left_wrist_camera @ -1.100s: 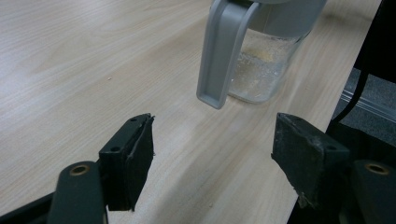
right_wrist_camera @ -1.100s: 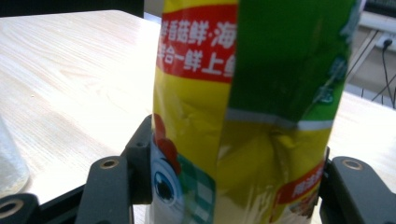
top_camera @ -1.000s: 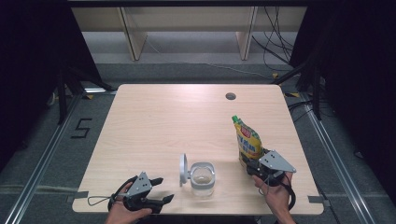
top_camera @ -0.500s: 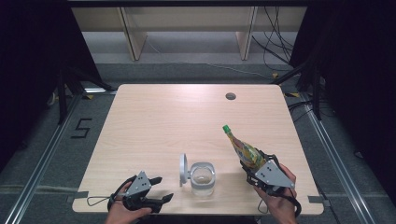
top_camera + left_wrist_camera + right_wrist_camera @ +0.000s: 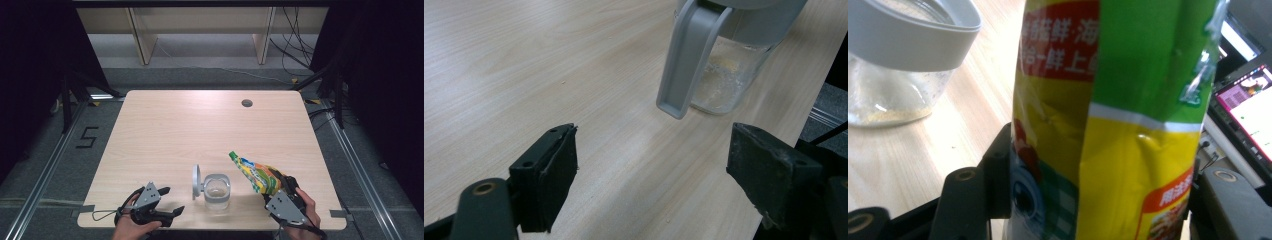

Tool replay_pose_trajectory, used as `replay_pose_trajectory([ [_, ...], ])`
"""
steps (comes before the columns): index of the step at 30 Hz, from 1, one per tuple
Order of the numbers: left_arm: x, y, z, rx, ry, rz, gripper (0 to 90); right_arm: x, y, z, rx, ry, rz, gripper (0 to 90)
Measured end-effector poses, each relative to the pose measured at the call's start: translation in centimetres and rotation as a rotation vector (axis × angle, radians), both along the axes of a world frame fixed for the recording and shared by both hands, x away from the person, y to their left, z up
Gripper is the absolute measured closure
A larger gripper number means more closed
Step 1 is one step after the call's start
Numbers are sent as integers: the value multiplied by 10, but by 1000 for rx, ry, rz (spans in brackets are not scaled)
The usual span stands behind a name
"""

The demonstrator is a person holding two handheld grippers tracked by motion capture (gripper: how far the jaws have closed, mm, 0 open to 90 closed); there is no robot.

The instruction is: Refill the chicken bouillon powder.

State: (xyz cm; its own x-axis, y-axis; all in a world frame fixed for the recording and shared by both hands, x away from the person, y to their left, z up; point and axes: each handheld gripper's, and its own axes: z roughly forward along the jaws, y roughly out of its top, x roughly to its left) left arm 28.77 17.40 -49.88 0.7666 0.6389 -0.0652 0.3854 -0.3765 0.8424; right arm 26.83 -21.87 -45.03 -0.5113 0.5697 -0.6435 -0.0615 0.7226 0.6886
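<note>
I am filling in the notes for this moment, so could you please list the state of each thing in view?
Jar: upright, open, lid flipped up at its left, a little powder at the bottom.
Pouch: held off the table, tilted toward the jar.
Left gripper: open, holding nothing; its jaws have just been opening.
Right gripper: shut on the pouch.

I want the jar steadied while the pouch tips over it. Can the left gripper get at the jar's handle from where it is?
Probably yes: the left gripper stands open, and only bare table lies between it and the jar's handle.

Table (image 5: 165, 130) evenly lit, dark surround – soft glare at its far edge – close-ups slightly blurred
</note>
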Motion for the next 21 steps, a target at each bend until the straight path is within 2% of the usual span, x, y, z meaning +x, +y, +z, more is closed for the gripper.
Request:
replay_pose_trajectory([
  [1, 0, 0, -1, -6, 2, 5, 198, -1, 0, 1, -28, -21, 8, 420],
  [2, -2, -3, -1, -43, 24, 28, 198, -3, 0, 0, -24, -14, 2, 421],
  [4, -1, -1, -1, -26, 14, 21, 198, -6, 0, 1, -52, -35, 15, 421],
  [5, -2, -1, 0, -23, 23, 33, 198, -8, 0, 0, -51, -31, 10, 421],
  [6, -1, -1, 0, -26, 22, 27, 198, -9, -1, 1, -78, -44, 17, 421],
  [7, 0, 0, 0, -20, 18, 21, 199, -10, -1, 0, -87, -33, 27, 421],
  [8, -1, -1, 0, -27, 19, 28, 198, -12, 0, -1, -87, -42, 15, 421],
  [9, -2, -1, 0, -33, 22, 28, 198, -13, 0, 0, -110, -51, 20, 421],
  [10, -1, 0, 1, -19, 16, 17, 199, -14, 0, 0, -119, -52, 31, 421],
  [12, -2, -1, 0, -29, 15, 21, 199, -18, 1, 0, -136, -66, 15, 421],
  [13, -1, -1, 0, -26, 10, 10, 199, -19, 2, 1, -154, -76, 20, 421],
  [14, 0, 0, 0, -9, 3, 3, 199, -22, 5, 2, -193, -94, 16, 421],
  [17, 0, 0, -1, -13, -3, 9, 199, -23, 6, 3, -222, -115, 20, 422],
  [18, 0, 0, 0, -8, 6, 3, 200, -22, 7, 5, -272, -152, 32, 422],
  [19, -1, 0, -1, -12, 3, 10, 200, -24, 8, 3, -271, -155, 16, 422],
  [20, -1, 0, -1, -11, 3, 12, 200, -24, 10, 4, -334, -191, 32, 422],
  [21, 0, 0, -1, -13, 6, 7, 200, -24, 10, 4, -334, -191, 32, 422],
])
